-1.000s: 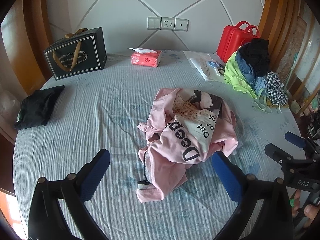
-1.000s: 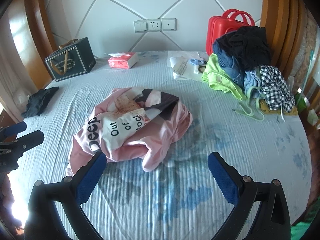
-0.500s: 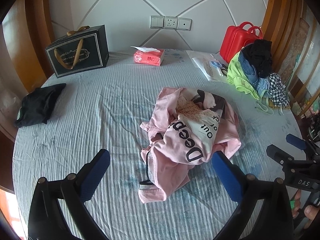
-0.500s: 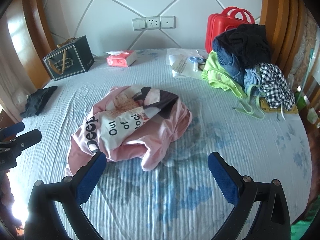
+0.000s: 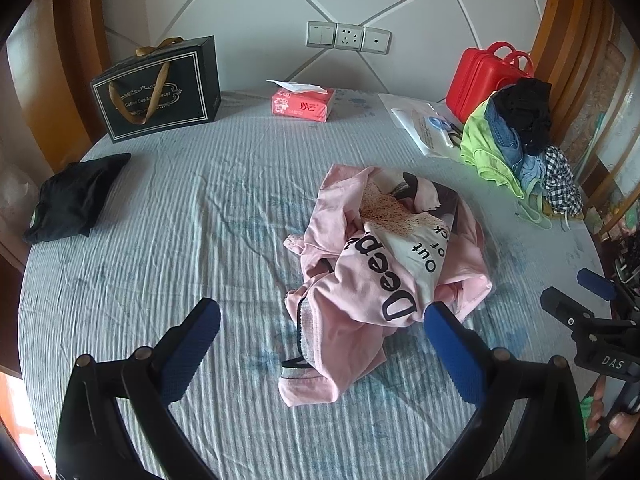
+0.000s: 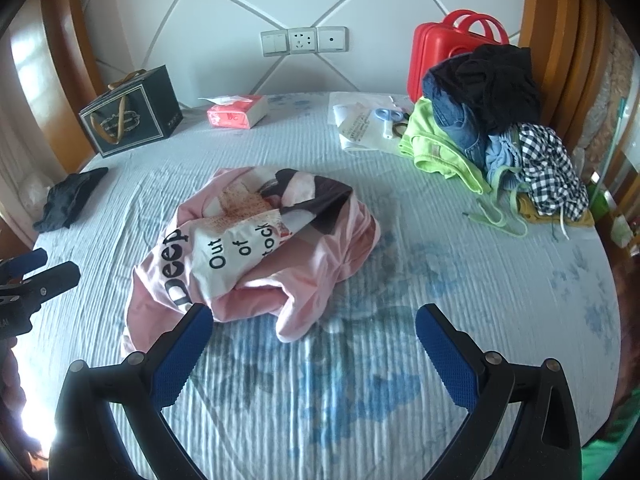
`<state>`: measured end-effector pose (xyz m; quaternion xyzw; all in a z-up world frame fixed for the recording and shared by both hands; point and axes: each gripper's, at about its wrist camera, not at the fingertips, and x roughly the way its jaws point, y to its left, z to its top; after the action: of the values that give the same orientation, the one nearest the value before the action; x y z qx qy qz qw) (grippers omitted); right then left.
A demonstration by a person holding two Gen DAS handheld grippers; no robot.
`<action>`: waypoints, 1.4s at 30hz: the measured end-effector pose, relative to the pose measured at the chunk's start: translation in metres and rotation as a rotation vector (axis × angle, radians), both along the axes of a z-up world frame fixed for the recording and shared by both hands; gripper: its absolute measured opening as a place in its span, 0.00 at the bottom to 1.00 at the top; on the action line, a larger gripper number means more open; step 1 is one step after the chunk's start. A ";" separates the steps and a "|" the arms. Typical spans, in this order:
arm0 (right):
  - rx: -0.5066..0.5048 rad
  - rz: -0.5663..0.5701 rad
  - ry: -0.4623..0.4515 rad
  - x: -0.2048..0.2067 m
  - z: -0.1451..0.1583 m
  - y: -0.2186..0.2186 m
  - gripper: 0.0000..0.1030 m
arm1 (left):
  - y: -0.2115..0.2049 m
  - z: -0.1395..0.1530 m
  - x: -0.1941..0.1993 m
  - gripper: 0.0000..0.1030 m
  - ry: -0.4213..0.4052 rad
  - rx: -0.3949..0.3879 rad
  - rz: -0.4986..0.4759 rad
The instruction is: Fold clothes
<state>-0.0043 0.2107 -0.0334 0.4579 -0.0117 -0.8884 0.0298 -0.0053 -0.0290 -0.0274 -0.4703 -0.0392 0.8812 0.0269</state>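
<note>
A crumpled pink shirt (image 5: 380, 272) (image 6: 256, 252) with black lettering and a printed picture lies bunched in the middle of the round table. My left gripper (image 5: 320, 320) hovers open just in front of its near hem, nothing between the blue pads. My right gripper (image 6: 312, 324) is open too, over bare cloth just in front of the shirt's right side. Each gripper also shows at the edge of the other's view: the right gripper (image 5: 588, 300) and the left gripper (image 6: 32, 276).
A pile of unfolded clothes (image 6: 492, 120) sits at the back right beside a red case (image 6: 444, 44). A tissue box (image 5: 302, 104), a black gift bag (image 5: 156, 88), scissors on paper (image 6: 388, 118) and a folded black garment (image 5: 76, 196) ring the blue-striped tablecloth (image 5: 180, 240).
Both grippers have drawn back and lifted slightly, so the shirt sits a little farther off. The shirt itself has not moved and both grippers stay open.
</note>
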 end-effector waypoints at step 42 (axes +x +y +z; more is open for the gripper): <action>0.110 -0.388 -0.197 0.044 -0.034 0.181 0.33 | -0.073 -0.026 0.000 0.61 -0.142 0.034 0.021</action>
<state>0.0401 0.3921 -0.0678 0.5328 -0.0540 -0.8276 -0.1681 -0.0052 -0.1017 -0.0529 -0.5305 -0.0609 0.8452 0.0230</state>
